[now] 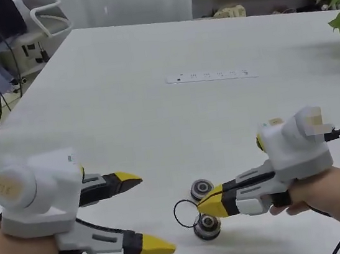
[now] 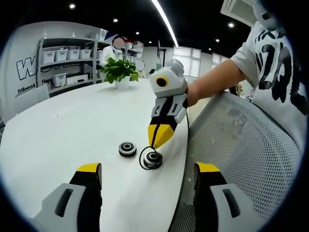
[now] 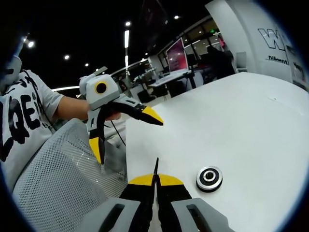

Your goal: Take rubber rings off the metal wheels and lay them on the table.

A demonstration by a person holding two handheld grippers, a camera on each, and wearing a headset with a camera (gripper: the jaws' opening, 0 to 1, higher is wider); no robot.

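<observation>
We saw the right hand-held gripper low over the white counter, its jaws pressed together on a thin black rubber ring. The ring hung as an open loop to the left of the jaw tips. The loop reached back to the near wheel, which sat just under those tips, but we could not tell whether it was caught on that wheel. The far wheel lay flat on the counter just beyond, close to the near wheel but apart from it, with a dark band round its rim. The left hand-held gripper hovered well to the left, its jaws wide apart and holding nothing, pointed toward the wheels.
</observation>
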